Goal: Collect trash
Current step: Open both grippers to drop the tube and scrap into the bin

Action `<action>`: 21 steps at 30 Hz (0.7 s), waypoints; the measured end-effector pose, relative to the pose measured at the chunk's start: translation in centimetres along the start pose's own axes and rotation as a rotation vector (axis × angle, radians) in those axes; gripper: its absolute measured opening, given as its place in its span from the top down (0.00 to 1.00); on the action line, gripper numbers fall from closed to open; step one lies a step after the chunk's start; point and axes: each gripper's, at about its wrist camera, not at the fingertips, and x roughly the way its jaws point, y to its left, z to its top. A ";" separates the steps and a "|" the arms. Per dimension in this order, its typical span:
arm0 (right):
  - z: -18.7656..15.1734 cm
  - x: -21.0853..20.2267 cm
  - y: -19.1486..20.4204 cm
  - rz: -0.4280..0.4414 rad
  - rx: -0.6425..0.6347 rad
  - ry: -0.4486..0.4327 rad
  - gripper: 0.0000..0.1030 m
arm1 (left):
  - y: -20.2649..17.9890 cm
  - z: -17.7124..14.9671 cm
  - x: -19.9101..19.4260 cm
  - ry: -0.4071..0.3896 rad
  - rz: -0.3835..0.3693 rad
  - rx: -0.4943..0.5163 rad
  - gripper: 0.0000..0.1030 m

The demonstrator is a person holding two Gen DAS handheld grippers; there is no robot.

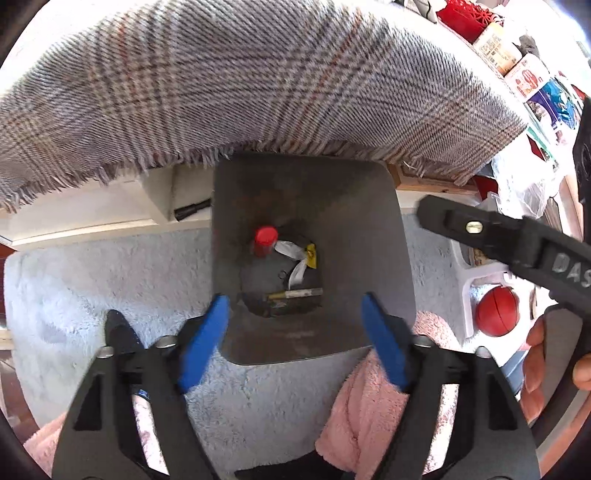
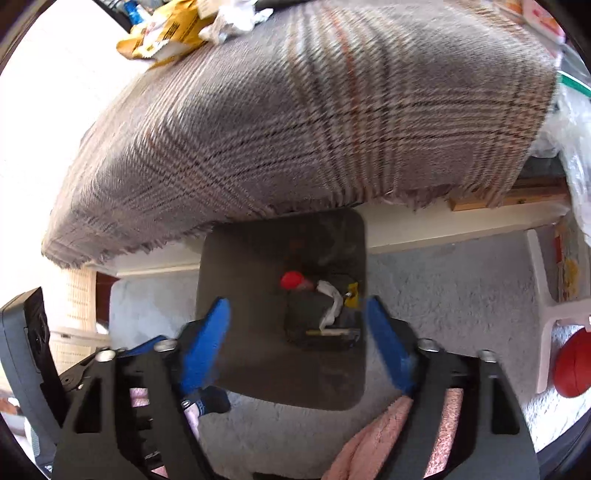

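Note:
A dark grey square bin stands on the rug below a plaid blanket. At its bottom lie a red-capped bottle, white paper strips, a yellow scrap and a thin stick. My left gripper hangs over the bin's mouth, open, with nothing between its blue pads. My right gripper is also open and empty above the bin, with the red cap and paper below it. A yellow wrapper and crumpled white paper lie on the blanket's far side.
The plaid blanket overhangs the bin's far edge. Around the bin is a pale fluffy rug, with pink fleece in front. A red ball sits in a white stand at the right. A hand holds the other tool's black frame.

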 end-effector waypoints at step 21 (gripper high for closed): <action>6.6 -8.8 -2.0 -0.045 0.044 -0.152 0.03 | -1.0 6.2 -6.6 -0.104 -0.014 -0.014 0.11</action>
